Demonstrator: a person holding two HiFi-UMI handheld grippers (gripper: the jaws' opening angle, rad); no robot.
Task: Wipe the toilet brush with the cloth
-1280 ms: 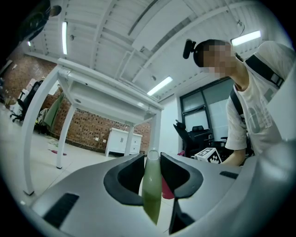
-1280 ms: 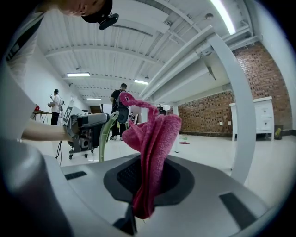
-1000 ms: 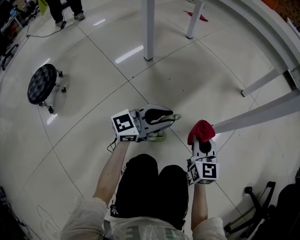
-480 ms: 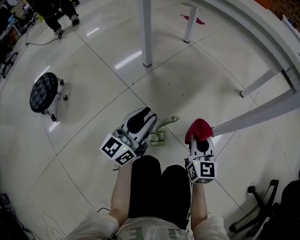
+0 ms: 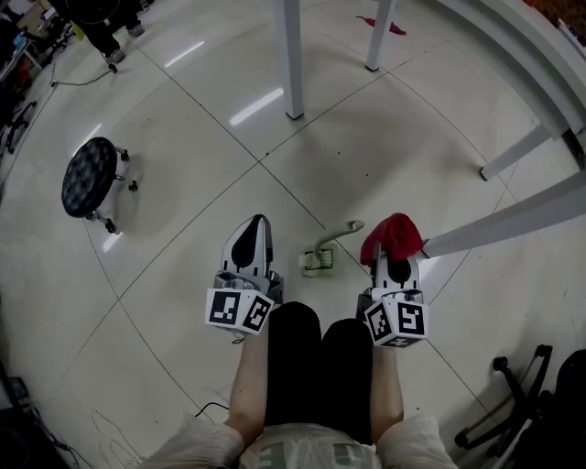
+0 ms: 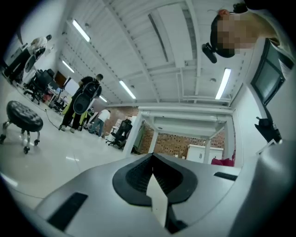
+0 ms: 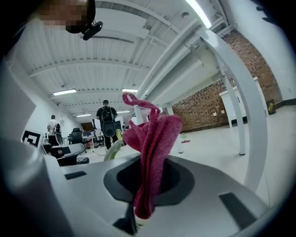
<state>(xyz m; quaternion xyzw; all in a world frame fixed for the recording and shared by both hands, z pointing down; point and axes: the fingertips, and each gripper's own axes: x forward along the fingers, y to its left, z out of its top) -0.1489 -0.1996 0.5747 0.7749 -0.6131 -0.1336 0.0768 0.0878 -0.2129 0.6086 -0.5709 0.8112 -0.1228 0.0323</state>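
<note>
Red cloth (image 5: 394, 236) sits bunched and upright in the right gripper (image 5: 394, 261), whose jaws are clamped on its lower folds, with the loose top flaring above the tips. The right gripper view confirms it: the fabric is pinched in the dark notch, with one thin twist curling off the top. Left gripper (image 5: 258, 224) has jaws that have just been closing and now meet, with nothing between them; its own view shows only a pale seam where the pads join. Both grippers are held out over the person's knees (image 5: 311, 334), pointing away from the body, the left one well apart from the right. Toilet brush (image 5: 328, 251), pale green, lies on the tiled floor (image 5: 183, 275) between the two grippers, touching neither. Its head is nearer the knees and its curved handle angles up toward the cloth, close to it, though I cannot tell whether they touch. Round black stool (image 5: 90, 174) on castors stands far left. White table legs (image 5: 293, 55) rise ahead, and a slanted white bar (image 5: 513, 220) runs in from the right behind the cloth. Small red scrap (image 5: 380, 25) lies on the floor at the far top. Black chair base (image 5: 504, 403) sits at lower right.
</note>
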